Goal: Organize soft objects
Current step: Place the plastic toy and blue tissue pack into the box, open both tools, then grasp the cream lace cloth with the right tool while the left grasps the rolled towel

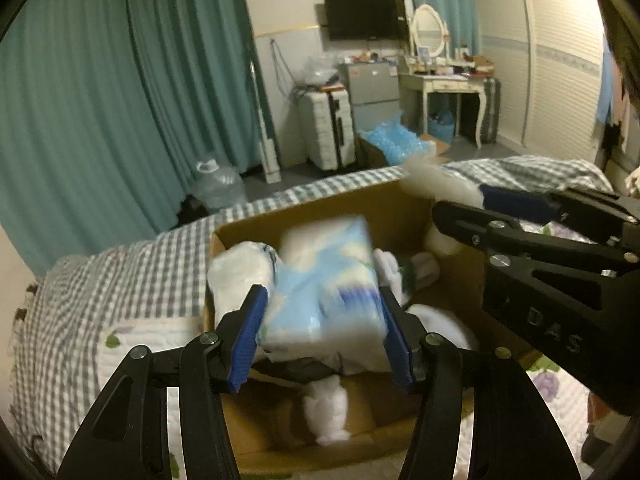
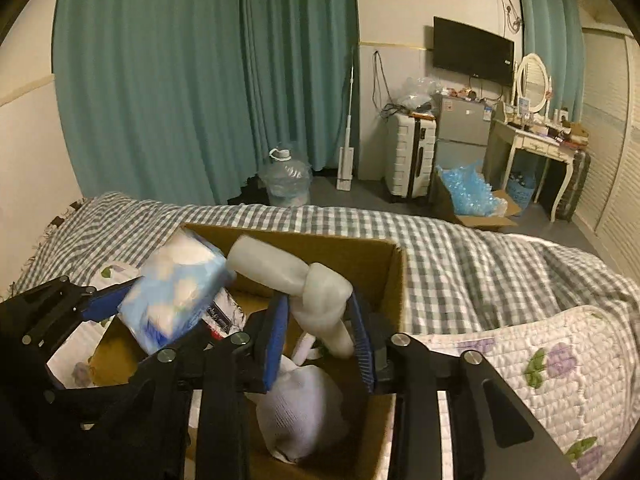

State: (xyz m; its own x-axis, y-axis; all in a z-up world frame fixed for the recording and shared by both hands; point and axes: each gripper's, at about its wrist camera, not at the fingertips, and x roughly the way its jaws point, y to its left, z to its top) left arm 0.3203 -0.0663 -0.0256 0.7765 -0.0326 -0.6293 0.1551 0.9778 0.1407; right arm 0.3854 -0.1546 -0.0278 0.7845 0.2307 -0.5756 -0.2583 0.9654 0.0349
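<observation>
A brown cardboard box (image 1: 400, 208) stands on the bed and holds several white soft items. My left gripper (image 1: 320, 332) is shut on a blue-and-white tissue pack (image 1: 324, 280), held over the box; the pack also shows in the right wrist view (image 2: 172, 288). My right gripper (image 2: 318, 340) is shut on a knotted white soft bundle (image 2: 320, 292) above the box's right side (image 2: 396, 280); it also shows in the left wrist view (image 1: 436, 188). A white sock-like bundle (image 2: 300, 404) lies in the box below it.
The box sits on a grey checked bedspread (image 2: 460, 252) with a floral quilted pad (image 2: 552, 364) at the right. Beyond the bed are teal curtains (image 2: 200, 80), a water jug (image 2: 286, 180), a white suitcase (image 2: 410, 156) and a dressing table (image 2: 532, 140).
</observation>
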